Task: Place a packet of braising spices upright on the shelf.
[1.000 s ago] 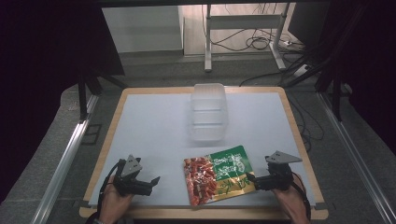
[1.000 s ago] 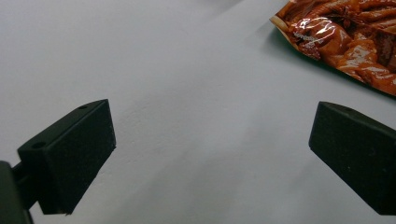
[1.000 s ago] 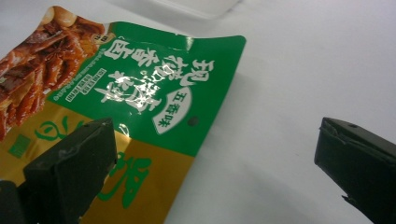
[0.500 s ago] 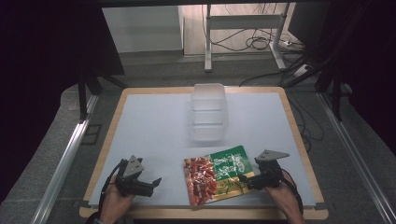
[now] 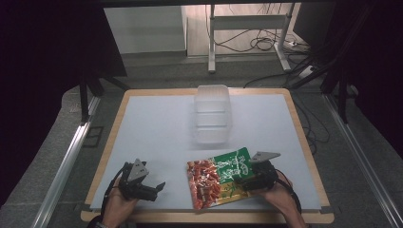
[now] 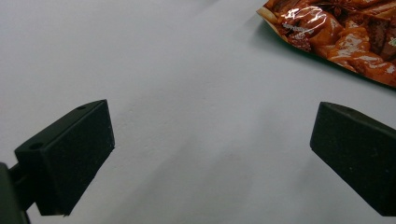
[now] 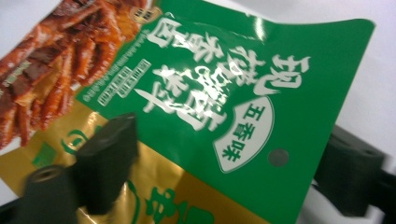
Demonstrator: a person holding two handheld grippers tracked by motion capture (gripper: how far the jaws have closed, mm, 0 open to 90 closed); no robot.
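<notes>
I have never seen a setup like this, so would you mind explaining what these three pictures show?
A person works at a table with a hand-held two-jaw tool in each hand. One camera looks down from above; the other two ride on the tools and look along their black jaws. On the table lie a clear plastic container and a green and orange snack packet. The left gripper is open over bare table. The right gripper has just been closing, with the packet's edge between its jaws, not yet clearly pinched.
</notes>
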